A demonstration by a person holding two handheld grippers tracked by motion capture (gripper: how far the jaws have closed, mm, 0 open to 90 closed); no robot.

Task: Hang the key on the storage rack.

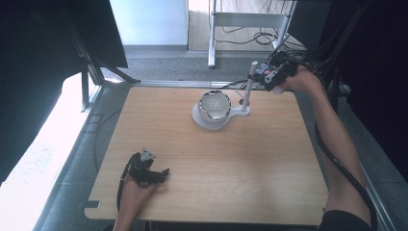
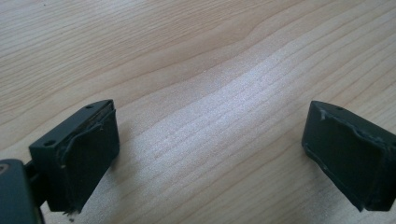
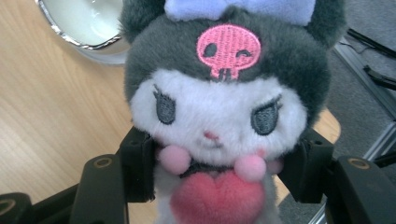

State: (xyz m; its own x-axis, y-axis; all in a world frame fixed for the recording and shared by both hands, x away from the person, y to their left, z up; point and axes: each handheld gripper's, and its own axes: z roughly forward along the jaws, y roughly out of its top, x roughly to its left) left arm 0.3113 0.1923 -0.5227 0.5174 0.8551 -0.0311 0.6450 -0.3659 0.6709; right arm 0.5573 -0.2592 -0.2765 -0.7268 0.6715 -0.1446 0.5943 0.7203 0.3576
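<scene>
Right, the right hand-held gripper (image 1: 267, 77) is up at the far right corner of the pale wooden surface (image 1: 211, 163), and its two black jaws are clamped on a small grey-and-white plush doll with a pink skull badge and a pink heart (image 3: 219, 116) — squeezed at the sides, just below the cheeks. The doll hangs in the air, right beside the top of the white upright post (image 1: 248, 91) that rises from a white stand base (image 1: 211, 120). On that base sits one shiny silver-rimmed bowl (image 1: 215, 105), white inside, and nothing in it as far as I can see. So the pick-up looks done — what is left, I'd judge, is carrying the doll over and setting it down, likely in the bowl or on the post. The left hand-held gripper (image 1: 155, 175) rests low at the near left, jaws spread wide over bare wood, holding nothing. Count: one doll, one bowl, one stand with one post, two grippers.
</scene>
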